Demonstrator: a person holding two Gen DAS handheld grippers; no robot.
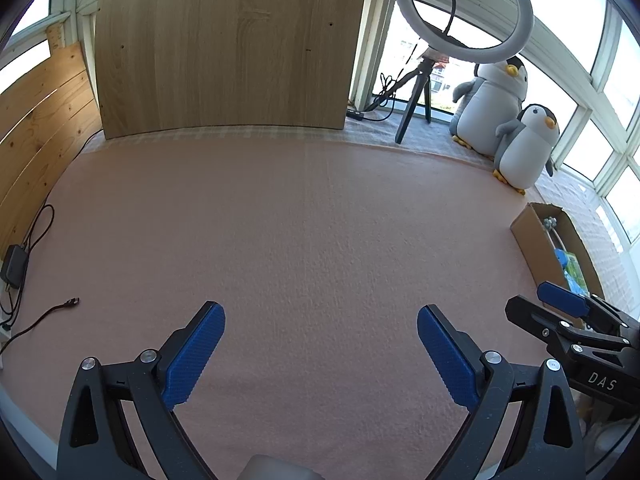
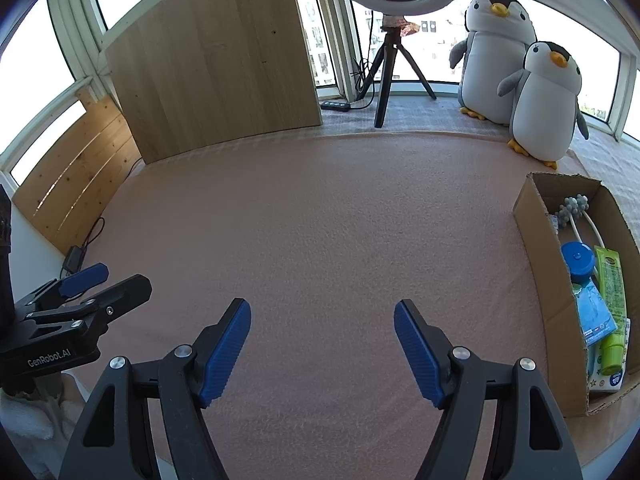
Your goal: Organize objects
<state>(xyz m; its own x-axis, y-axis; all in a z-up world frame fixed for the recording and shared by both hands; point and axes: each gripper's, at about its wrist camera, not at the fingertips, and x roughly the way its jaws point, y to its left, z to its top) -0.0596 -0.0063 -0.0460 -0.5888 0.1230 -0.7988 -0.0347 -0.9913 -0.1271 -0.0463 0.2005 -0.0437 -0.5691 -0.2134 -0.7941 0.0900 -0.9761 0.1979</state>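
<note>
Both grippers hover low over a nubby pink felt mat (image 2: 320,220), nothing between their ribbed blue pads. The left gripper (image 1: 321,354) has its fingers spread wide, and the right gripper (image 2: 322,350) is spread just as wide. At the mat's right edge sits an open cardboard box (image 2: 538,280), long and narrow, plain brown walls with a raw cut rim. Inside it lie a flat blue round lid (image 2: 577,258), a glossy blue packet (image 2: 596,312) under it, a lime-green tube (image 2: 612,300) lengthwise along the far wall, and two white-stemmed sticks with knobbly grey heads (image 2: 573,208) at the far end. Behind stand two plush penguins (image 2: 544,108), soft grey and white, a ring light (image 1: 464,4) on a tripod, and a smooth upright wood-grain board (image 2: 216,64).
</note>
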